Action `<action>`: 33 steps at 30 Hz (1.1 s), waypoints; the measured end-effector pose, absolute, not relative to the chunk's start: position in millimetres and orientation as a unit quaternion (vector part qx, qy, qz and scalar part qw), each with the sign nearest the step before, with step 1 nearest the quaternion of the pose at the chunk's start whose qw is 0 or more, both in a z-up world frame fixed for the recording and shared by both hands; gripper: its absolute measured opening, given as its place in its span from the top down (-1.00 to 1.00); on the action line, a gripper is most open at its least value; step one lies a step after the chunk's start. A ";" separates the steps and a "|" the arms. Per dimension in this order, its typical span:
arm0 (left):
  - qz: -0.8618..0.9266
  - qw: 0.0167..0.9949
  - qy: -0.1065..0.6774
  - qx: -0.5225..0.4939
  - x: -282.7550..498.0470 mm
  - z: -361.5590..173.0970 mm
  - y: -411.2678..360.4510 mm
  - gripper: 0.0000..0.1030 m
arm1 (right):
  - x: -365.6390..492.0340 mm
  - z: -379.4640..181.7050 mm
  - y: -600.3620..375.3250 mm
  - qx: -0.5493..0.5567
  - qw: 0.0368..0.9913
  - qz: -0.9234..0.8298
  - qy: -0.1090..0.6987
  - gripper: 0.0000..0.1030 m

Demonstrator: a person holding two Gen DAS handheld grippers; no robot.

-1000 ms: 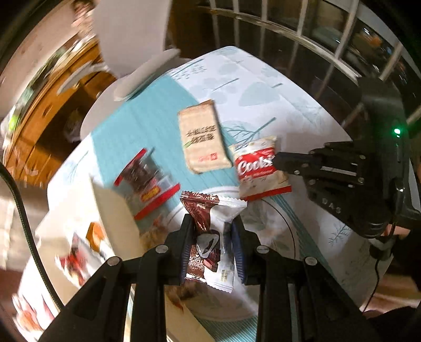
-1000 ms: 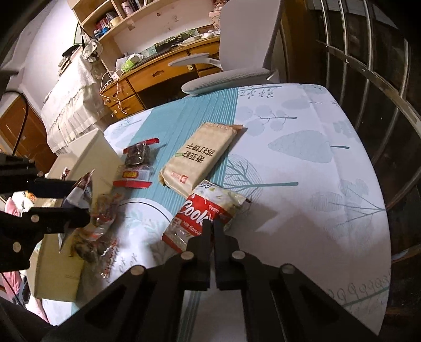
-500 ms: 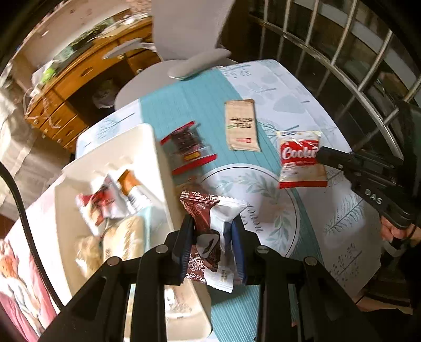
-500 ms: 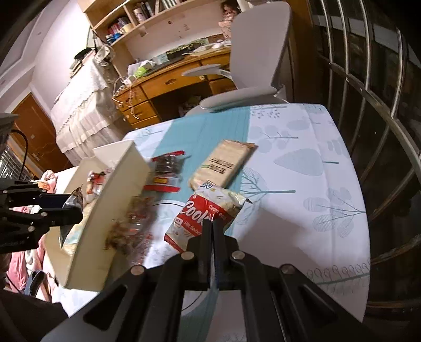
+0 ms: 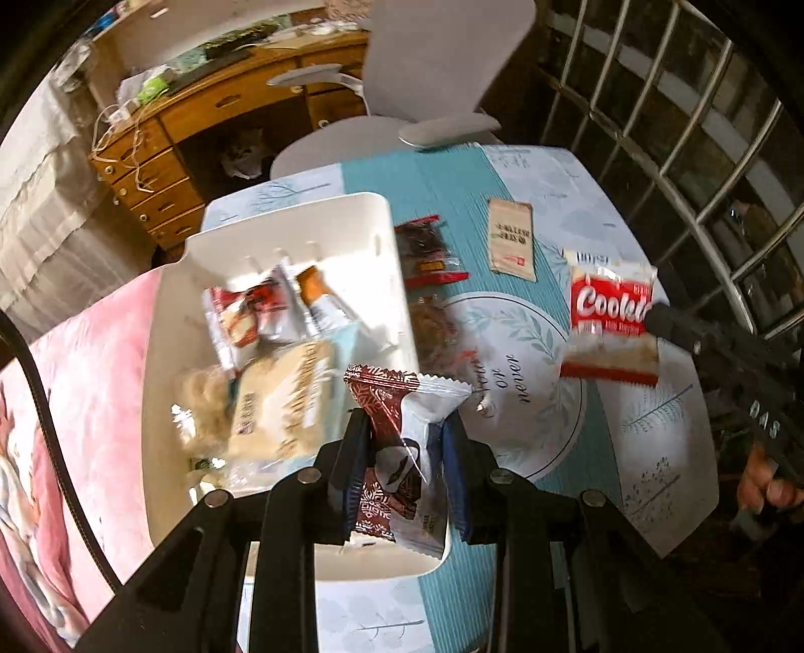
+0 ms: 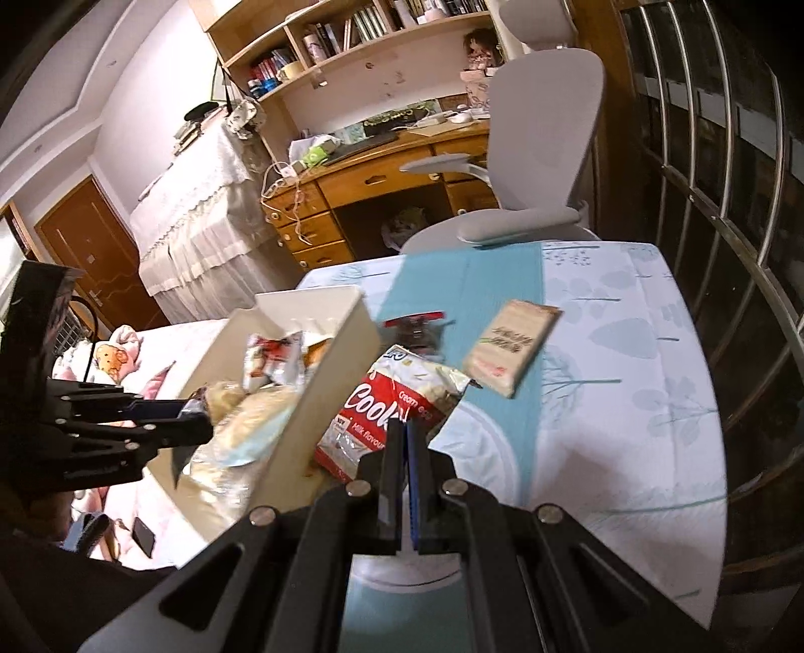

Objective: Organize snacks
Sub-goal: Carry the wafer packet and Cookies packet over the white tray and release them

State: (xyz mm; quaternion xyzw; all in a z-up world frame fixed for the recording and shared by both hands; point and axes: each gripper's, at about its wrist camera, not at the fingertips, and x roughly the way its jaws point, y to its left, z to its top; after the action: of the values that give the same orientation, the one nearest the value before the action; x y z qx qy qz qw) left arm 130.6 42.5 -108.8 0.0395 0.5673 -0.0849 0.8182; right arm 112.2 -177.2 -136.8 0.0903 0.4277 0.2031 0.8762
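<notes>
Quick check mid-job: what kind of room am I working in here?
Most likely a home bedroom or study: a wooden desk with drawers, a bookshelf above it, and pink bedding beside the snack table.

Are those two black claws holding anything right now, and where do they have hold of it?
The left gripper pinches a brown-and-white snack packet across its middle. The right gripper pinches the red cookie packet by its edge.

A grey office chair (image 6: 537,166) stood at twelve o'clock. A wooden desk (image 6: 372,186) (cluttered) sat behind it, bookshelves (image 6: 352,35) above.
</notes>
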 end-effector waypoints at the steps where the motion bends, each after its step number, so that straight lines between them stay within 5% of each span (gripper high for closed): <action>1: -0.086 0.821 0.564 0.032 126.9 -106.8 50.9 0.49 | 106.8 -134.2 -169.4 0.092 0.875 0.206 0.428 0.97; 29: -0.170 0.831 0.530 -0.020 87.5 -108.7 198.1 0.45 | 26.0 -117.7 11.7 0.080 0.890 0.137 0.428 0.94; 33: -0.177 0.828 0.532 -0.001 87.8 -111.0 206.6 -0.01 | 29.1 -129.9 19.7 0.115 0.878 0.132 0.445 0.94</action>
State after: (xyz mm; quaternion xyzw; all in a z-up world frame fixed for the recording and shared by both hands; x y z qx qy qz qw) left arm 87.8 206.6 -111.0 -0.0013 0.5321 -0.1773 0.8279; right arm 29.1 19.7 -129.9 0.1149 0.4450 0.1323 0.8783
